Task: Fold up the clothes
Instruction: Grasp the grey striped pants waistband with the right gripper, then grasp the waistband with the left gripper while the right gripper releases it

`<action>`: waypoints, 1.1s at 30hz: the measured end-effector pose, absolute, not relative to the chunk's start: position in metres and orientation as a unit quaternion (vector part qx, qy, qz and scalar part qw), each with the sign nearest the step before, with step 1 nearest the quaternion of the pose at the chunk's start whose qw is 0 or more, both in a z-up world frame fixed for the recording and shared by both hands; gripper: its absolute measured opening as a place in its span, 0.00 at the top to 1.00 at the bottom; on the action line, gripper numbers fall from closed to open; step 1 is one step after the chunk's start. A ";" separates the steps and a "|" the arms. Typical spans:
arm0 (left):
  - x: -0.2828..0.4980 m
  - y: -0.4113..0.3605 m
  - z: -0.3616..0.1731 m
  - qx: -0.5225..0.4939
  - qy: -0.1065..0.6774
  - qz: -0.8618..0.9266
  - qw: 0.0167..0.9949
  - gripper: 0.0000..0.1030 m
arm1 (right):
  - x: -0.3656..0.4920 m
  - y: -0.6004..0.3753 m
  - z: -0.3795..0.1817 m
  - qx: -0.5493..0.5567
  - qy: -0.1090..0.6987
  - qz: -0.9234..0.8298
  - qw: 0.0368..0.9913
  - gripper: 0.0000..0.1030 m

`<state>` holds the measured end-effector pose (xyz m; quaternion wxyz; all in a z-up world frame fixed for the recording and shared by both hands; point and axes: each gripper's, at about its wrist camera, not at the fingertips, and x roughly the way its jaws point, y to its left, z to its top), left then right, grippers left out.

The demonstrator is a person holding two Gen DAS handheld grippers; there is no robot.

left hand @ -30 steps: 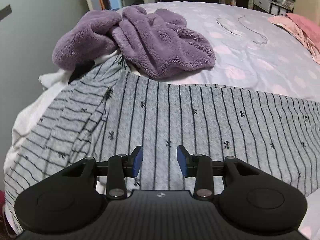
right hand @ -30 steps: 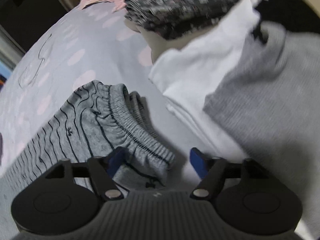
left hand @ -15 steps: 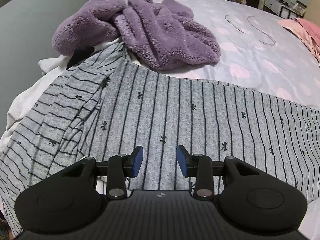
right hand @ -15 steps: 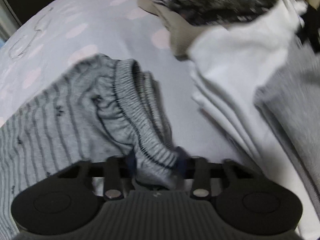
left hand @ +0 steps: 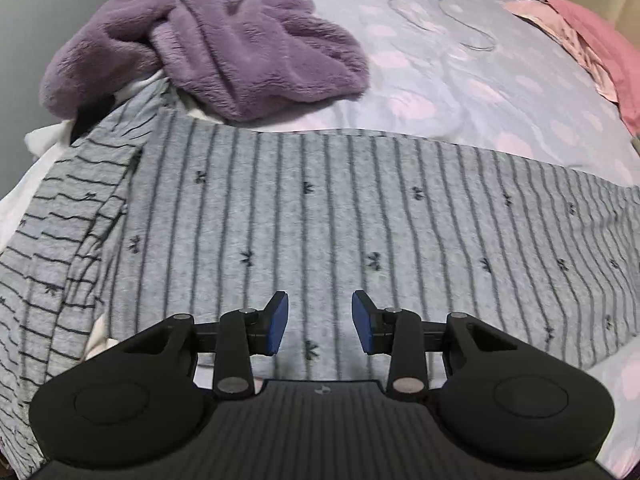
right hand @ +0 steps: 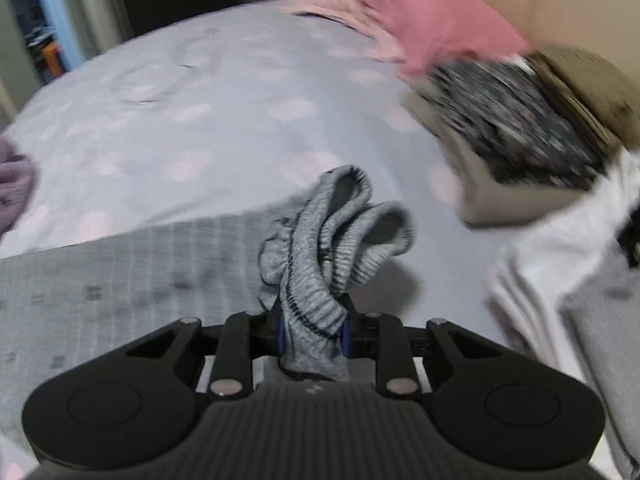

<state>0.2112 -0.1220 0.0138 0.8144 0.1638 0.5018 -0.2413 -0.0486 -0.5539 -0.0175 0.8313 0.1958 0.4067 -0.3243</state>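
Observation:
Grey striped trousers with small bow prints lie spread across the bed. My left gripper is open and empty, hovering just above the trousers' near edge. In the right wrist view my right gripper is shut on the trousers' ribbed waistband, which is bunched and lifted off the bed while the rest of the trousers trails off to the left.
A purple fleece garment lies behind the trousers at the left. Pink clothes are at the far right. A stack of folded clothes and white and grey garments sit to the right of my right gripper. The bedsheet is lilac with pink spots.
My right gripper closed on the waistband and lifted it, swinging left. My left gripper moved forward over the trousers and stayed open.

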 end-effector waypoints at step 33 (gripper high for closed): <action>0.171 -0.237 -0.041 0.045 0.562 -0.386 0.730 0.53 | 0.055 -0.387 -0.036 0.115 0.470 -0.089 0.871 0.86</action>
